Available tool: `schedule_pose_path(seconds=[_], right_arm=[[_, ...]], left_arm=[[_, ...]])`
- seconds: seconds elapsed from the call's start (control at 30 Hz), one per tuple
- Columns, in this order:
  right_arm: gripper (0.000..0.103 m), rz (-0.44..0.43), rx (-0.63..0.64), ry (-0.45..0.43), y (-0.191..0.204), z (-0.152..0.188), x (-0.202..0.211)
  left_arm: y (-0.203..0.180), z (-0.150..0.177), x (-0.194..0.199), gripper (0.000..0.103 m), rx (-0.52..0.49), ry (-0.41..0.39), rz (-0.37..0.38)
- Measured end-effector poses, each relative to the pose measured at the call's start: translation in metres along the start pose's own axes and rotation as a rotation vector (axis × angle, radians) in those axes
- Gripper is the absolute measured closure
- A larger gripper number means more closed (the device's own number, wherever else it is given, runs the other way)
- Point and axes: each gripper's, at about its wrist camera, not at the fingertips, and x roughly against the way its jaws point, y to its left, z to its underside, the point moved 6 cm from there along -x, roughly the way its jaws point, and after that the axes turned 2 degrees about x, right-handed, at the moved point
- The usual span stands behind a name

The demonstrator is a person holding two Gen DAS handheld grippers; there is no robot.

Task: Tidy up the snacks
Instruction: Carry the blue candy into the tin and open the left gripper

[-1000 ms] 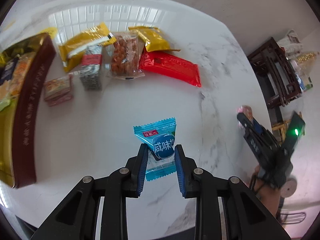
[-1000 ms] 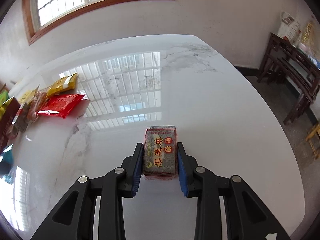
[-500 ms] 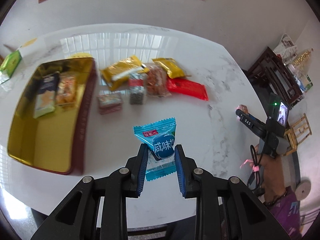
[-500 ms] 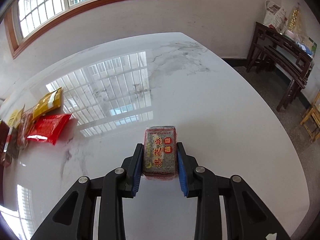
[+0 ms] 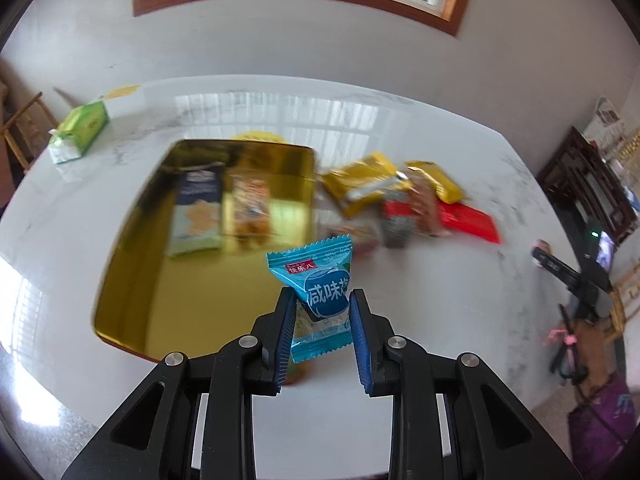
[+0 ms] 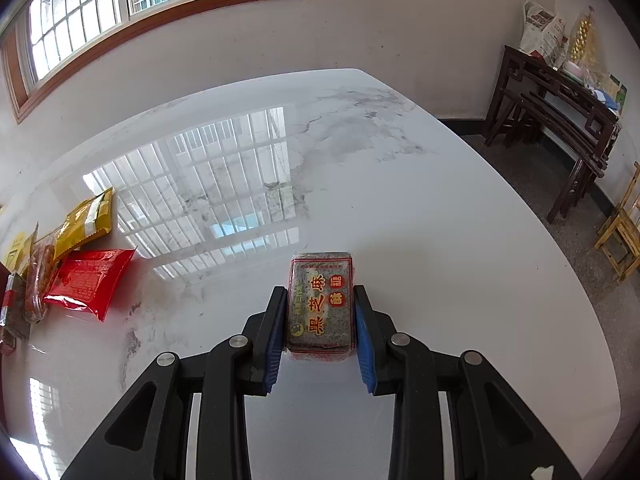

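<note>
My left gripper (image 5: 322, 300) is shut on a blue candy packet (image 5: 320, 284) and holds it above the near right corner of a gold tin tray (image 5: 132, 280). The tray holds two snack packs (image 5: 198, 210). My right gripper (image 6: 320, 300) is shut on a black sesame bar in a red-printed wrapper (image 6: 321, 304), held above the white marble table (image 6: 400, 200). The right gripper also shows at the right edge of the left wrist view (image 5: 542, 250). Loose snacks lie right of the tray: yellow packs (image 5: 364, 186), a red pack (image 5: 468, 222).
A green tissue pack (image 5: 80, 128) lies at the table's far left. The red pack (image 6: 88, 280) and a yellow pack (image 6: 86, 222) show at the left of the right wrist view. A dark wooden side table (image 6: 560, 120) and a stool (image 6: 620, 228) stand beyond the table's right edge.
My left gripper has risen and swung left with the blue packet, bringing the whole gold tray into view under it. My right gripper has tilted up a little with the sesame bar.
</note>
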Motion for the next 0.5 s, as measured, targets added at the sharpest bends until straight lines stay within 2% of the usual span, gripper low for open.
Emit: schedule_pose_path(seconds=[0.17, 0.5], right_arm=[[0.074, 0.012, -0.004, 0.001, -0.001, -0.002, -0.001], [0.074, 0.026, 0.001, 0.002, 0.001, -0.003, -0.002]], left_arm=[[0.042, -0.004, -0.013, 0.075, 0.017, -0.02, -0.077], [0.094, -0.003, -0.038, 0.075, 0.048, -0.036, -0.152]])
